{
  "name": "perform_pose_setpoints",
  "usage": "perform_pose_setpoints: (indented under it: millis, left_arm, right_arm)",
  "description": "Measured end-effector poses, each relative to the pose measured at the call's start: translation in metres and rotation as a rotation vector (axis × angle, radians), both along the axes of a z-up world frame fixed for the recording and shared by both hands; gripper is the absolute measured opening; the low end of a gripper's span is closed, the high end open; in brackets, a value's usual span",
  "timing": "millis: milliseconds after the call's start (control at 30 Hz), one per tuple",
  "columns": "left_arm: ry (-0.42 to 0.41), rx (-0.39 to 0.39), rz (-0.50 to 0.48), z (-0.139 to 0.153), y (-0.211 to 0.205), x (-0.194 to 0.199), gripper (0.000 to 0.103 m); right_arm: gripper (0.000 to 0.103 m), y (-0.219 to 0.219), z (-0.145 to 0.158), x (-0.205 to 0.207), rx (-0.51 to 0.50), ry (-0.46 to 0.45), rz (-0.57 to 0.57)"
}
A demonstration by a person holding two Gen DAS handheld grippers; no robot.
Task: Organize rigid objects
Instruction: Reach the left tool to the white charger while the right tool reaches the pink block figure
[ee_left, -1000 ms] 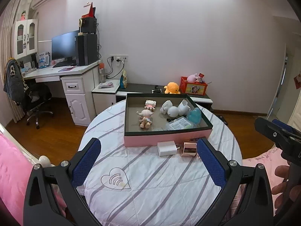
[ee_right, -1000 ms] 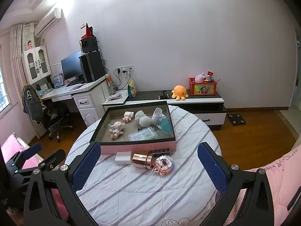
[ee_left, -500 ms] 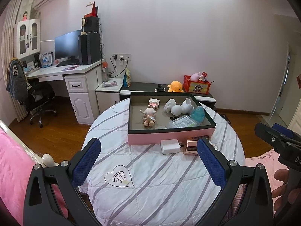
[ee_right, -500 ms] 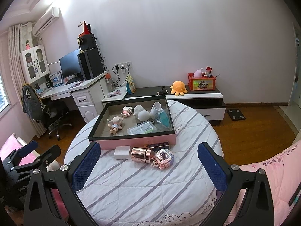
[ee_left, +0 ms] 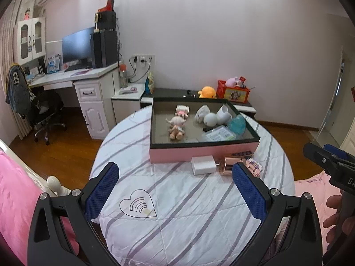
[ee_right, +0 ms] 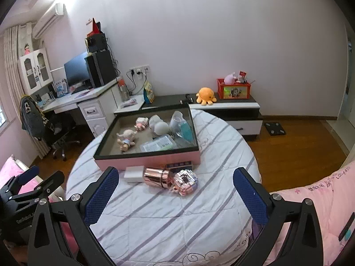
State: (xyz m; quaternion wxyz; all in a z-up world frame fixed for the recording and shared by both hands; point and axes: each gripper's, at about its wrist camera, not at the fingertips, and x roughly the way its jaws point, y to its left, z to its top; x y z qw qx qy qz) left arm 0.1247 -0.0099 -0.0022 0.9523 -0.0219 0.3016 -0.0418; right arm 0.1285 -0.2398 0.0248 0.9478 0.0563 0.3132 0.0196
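Both grippers have drifted slightly rightward; the left gripper (ee_left: 175, 177) and right gripper (ee_right: 175, 181) gape, empty, short of the white charger (ee_right: 134, 174), copper bottle (ee_right: 158, 177) beside the tray (ee_right: 146, 160).

Both cameras look from the near edge of the round bed (ee_left: 177, 217), facing the far wall. The left view sits left, the right view right. Both see the pink tray (ee_right: 150, 160).
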Motion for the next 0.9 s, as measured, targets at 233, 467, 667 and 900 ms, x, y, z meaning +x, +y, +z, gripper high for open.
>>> perform_pose_setpoints:
  millis: [233,467,667,900]
  left_arm:
    - [0.1,0.004,-0.007,-0.039,-0.007,0.034,0.103]
    - [0.173,0.023,-0.017,-0.073,-0.022,0.071,0.103]
    - [0.227,0.04,-0.027,-0.098,-0.036,0.098,0.103]
    - [0.269,0.021,-0.053,-0.112,-0.049,0.12,0.103]
  right_arm:
    - [0.103,-0.008,-0.042,0.032,-0.001,0.119,0.005]
    - [0.103,-0.018,-0.085,0.063,-0.025,0.23,-0.001]
    - [0.103,-0.025,-0.11,0.083,-0.038,0.291,0.016]
    - [0.103,-0.022,-0.127,0.1,-0.042,0.326,0.072]
